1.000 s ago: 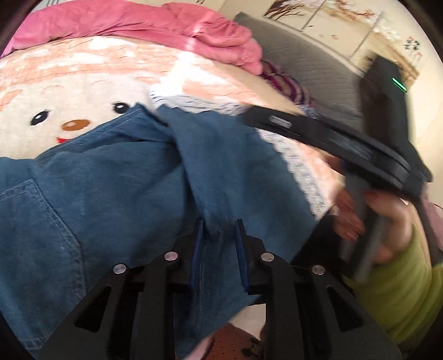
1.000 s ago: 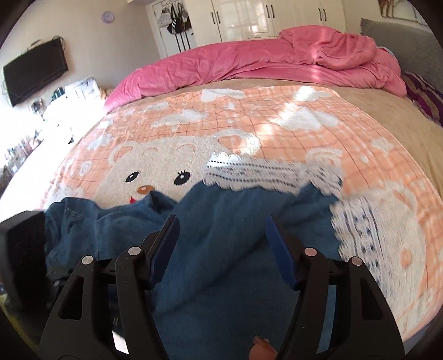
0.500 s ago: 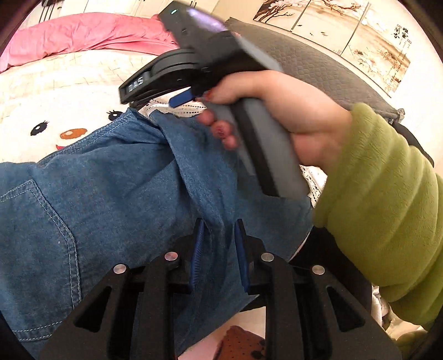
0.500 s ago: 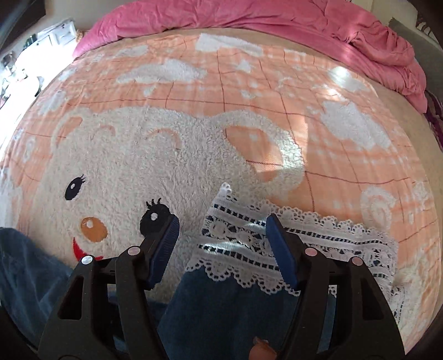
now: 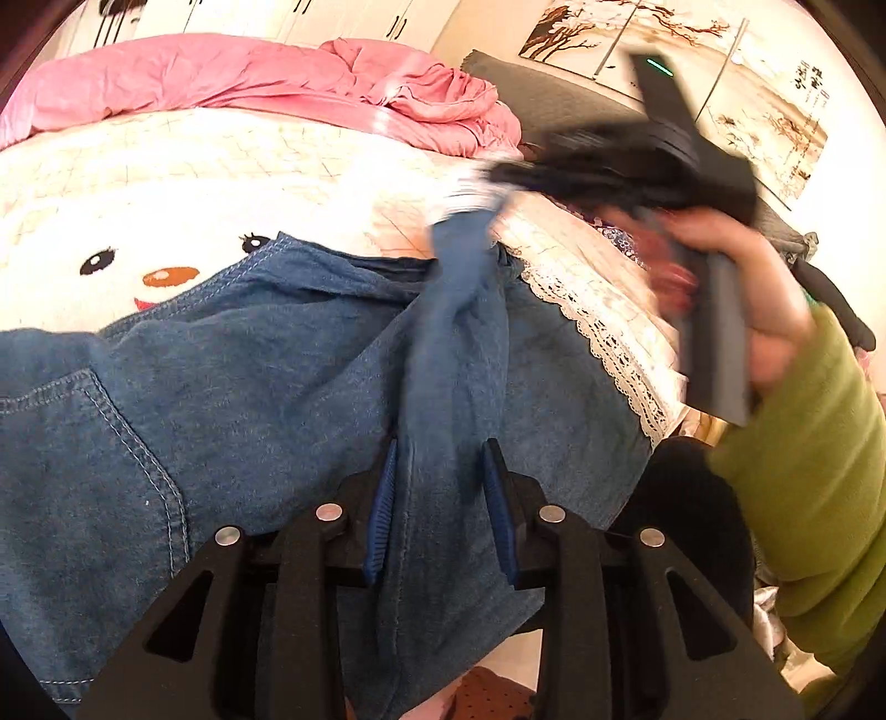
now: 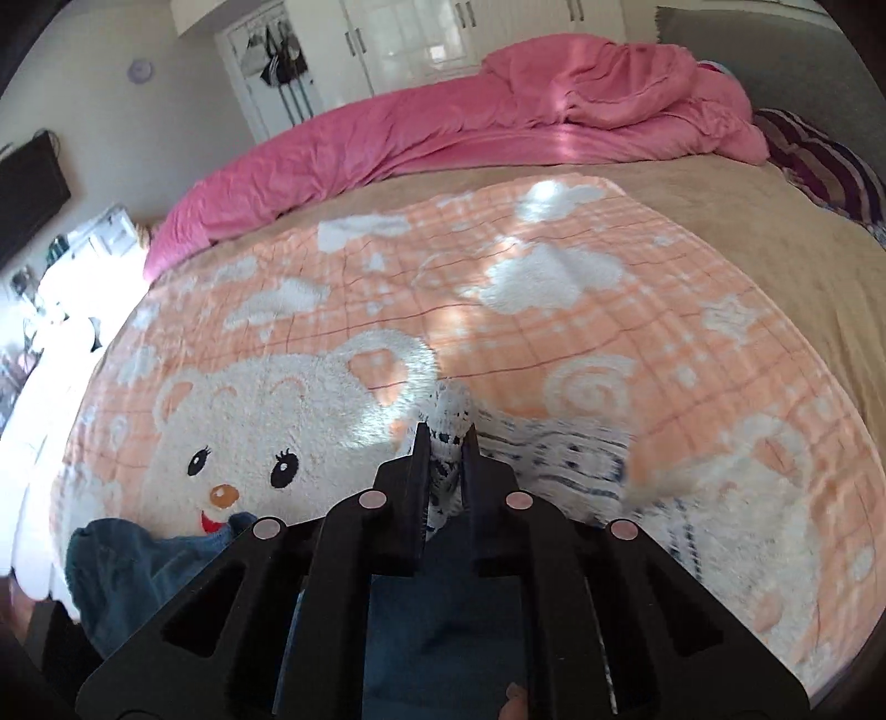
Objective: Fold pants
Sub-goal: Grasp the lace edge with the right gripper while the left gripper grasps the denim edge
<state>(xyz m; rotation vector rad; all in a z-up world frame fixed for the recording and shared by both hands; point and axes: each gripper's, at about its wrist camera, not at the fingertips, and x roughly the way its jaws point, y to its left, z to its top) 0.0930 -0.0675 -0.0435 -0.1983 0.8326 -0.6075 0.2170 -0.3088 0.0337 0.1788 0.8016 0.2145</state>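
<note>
Blue denim pants (image 5: 249, 387) with a white lace hem (image 5: 609, 332) lie on the bear blanket. My left gripper (image 5: 440, 498) sits low over them. Its jaws are opening, and a ridge of denim runs loosely between them. My right gripper (image 6: 446, 443) is shut on a bunch of the lace hem (image 6: 451, 410). In the left wrist view, the right gripper (image 5: 487, 188) is blurred and lifts that leg end, so a denim strip stretches from it down to the left jaws. A hand (image 5: 747, 266) in a green sleeve (image 5: 819, 471) holds it.
The peach bear blanket (image 6: 498, 332) covers the bed. A crumpled pink duvet (image 6: 498, 111) lies along the far side, with a striped pillow (image 6: 819, 160) at the right. Wardrobes (image 6: 415, 39) and a wall television (image 6: 27, 188) stand beyond the bed.
The right gripper went from open over the lace hem to shut on it and pulled it up and back. The left jaws have parted a little around the denim.
</note>
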